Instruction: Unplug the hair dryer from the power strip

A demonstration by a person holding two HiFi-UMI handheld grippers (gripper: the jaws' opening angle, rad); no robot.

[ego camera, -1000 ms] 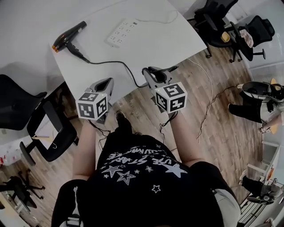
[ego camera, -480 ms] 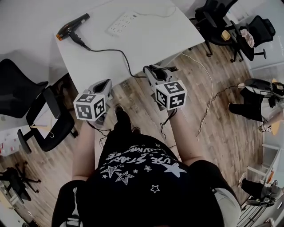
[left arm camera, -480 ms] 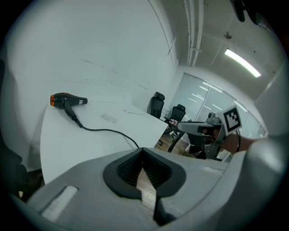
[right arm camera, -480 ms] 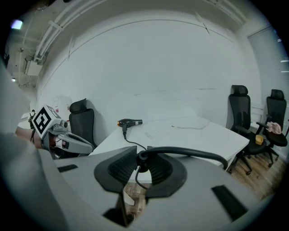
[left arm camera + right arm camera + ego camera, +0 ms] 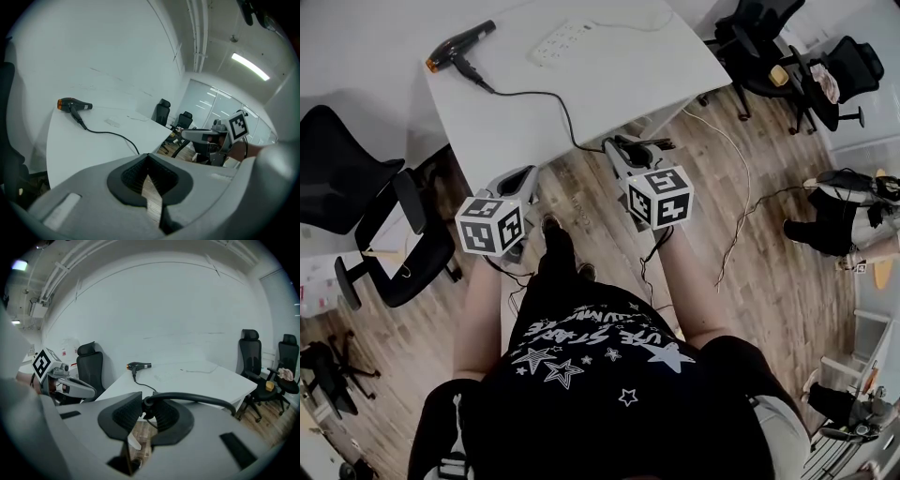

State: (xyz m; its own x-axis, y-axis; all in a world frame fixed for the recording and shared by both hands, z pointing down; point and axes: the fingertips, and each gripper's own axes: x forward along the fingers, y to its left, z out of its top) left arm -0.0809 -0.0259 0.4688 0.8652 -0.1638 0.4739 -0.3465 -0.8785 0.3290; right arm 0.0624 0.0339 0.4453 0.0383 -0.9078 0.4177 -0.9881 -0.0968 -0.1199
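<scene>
Writing: no brand or label is legible to me. The shirt print (stars plus a line of lettering) is too warped to read, and the gripper cubes carry only black-and-white square markers.

Right gripper (image 5: 143,411): jaws pinching the black plug (image 5: 146,406), held over the floor just off the near table edge. The cable (image 5: 553,98) runs from it back across the table to the hair dryer (image 5: 461,47), which is black with an orange nozzle tip and lies at the far left corner.

Power strip (image 5: 565,42): white, flat on the far side of the table, well apart from the plug.

Left gripper (image 5: 149,161): pads pressed together, nothing between them, over the floor.

Surface: plain white table (image 5: 656,66). Room: wood-plank floor (image 5: 769,234), white wall, black office chairs (image 5: 337,178), loose wires on the floor.
</scene>
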